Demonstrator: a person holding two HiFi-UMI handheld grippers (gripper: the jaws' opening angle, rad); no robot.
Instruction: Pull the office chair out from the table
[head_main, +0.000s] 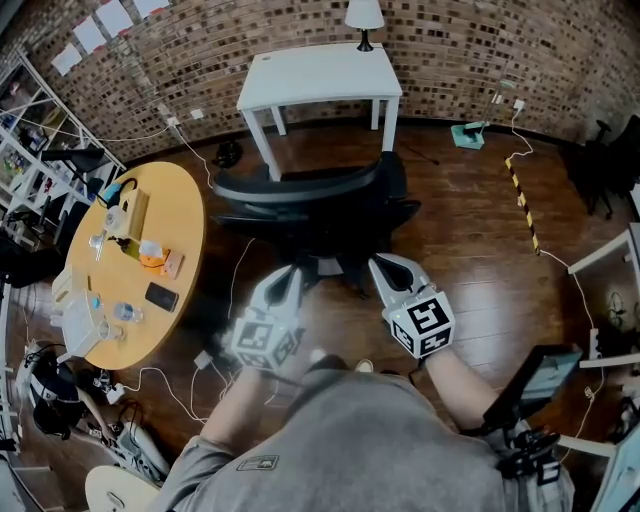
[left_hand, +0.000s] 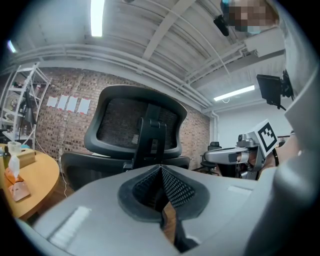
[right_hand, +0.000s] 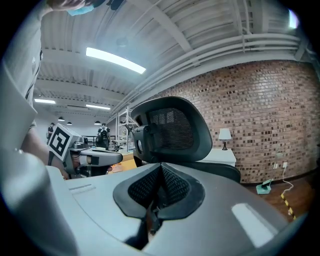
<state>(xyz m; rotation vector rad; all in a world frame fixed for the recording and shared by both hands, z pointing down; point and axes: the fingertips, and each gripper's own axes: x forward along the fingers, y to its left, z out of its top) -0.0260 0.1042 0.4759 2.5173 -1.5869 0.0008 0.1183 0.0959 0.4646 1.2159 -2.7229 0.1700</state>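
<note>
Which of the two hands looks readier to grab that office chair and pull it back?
Left, narrowly. The left gripper faces the office chair's back spine head-on; the right gripper points nearer its edge. Both have shut jaws and neither touches it yet.

- I can read no word, number or brand anywhere.
- The cube (head_main: 421, 325) on my right gripper (head_main: 378, 265) bears a black-and-white square marker, which is a pattern, not letters.
- The white sheets (head_main: 90, 34) on the brick wall (head_main: 450, 40) are too small to read.
- The patch (head_main: 257, 463) on my grey shirt (head_main: 370, 440) has print too small to read.
</note>
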